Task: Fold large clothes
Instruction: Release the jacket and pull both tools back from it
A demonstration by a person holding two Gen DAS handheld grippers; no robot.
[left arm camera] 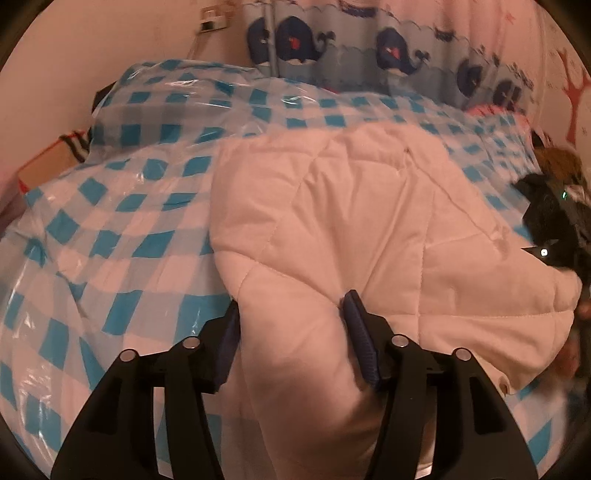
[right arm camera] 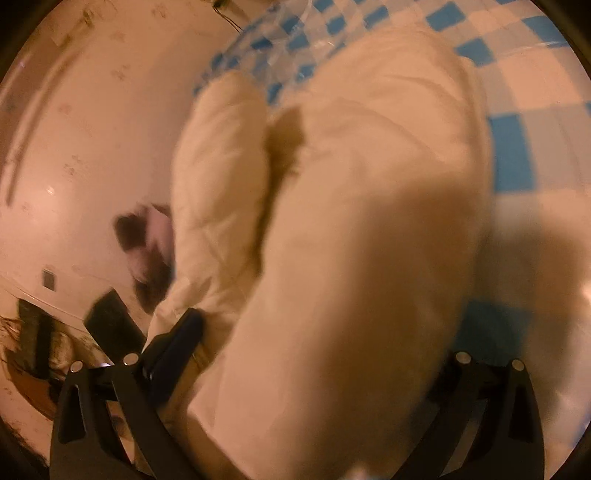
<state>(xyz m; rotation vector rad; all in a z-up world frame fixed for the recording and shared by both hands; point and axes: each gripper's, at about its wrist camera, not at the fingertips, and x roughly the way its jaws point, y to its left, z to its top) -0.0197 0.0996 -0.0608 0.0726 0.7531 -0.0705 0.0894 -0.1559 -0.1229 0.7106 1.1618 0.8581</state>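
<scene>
A white quilted coat [left arm camera: 354, 229] is spread over a blue-and-white checked plastic sheet [left arm camera: 110, 229] that covers a bed-like surface. A thick padded fold of the coat is gripped by the left tool [left arm camera: 291, 314]; both dark blue pads [left arm camera: 360, 332] are pressed into the fabric, so the tool is clenched on the coat. In the right wrist view the coat [right arm camera: 362, 206] bulges up close to the lens and fills most of the frame, blurred. The right tool [right arm camera: 317, 354] is largely hidden: one dark finger [right arm camera: 177, 339] is seen at the left against the coat edge, the other is buried behind the fabric, so its state cannot be told. The checked sheet [right arm camera: 517, 110] is seen beyond the coat.

Behind the bed a curtain [left arm camera: 369, 48] printed with navy whales is hung. A wall socket [left arm camera: 214, 20] with a cable is mounted on the wall at top left. A cardboard box [left arm camera: 48, 162] and a striped item [left arm camera: 77, 144] are placed at the sheet's left edge. A dark device [left arm camera: 554, 221] with small lit dots is seen at the right edge, touching the coat. No readable writing or brand is visible.
</scene>
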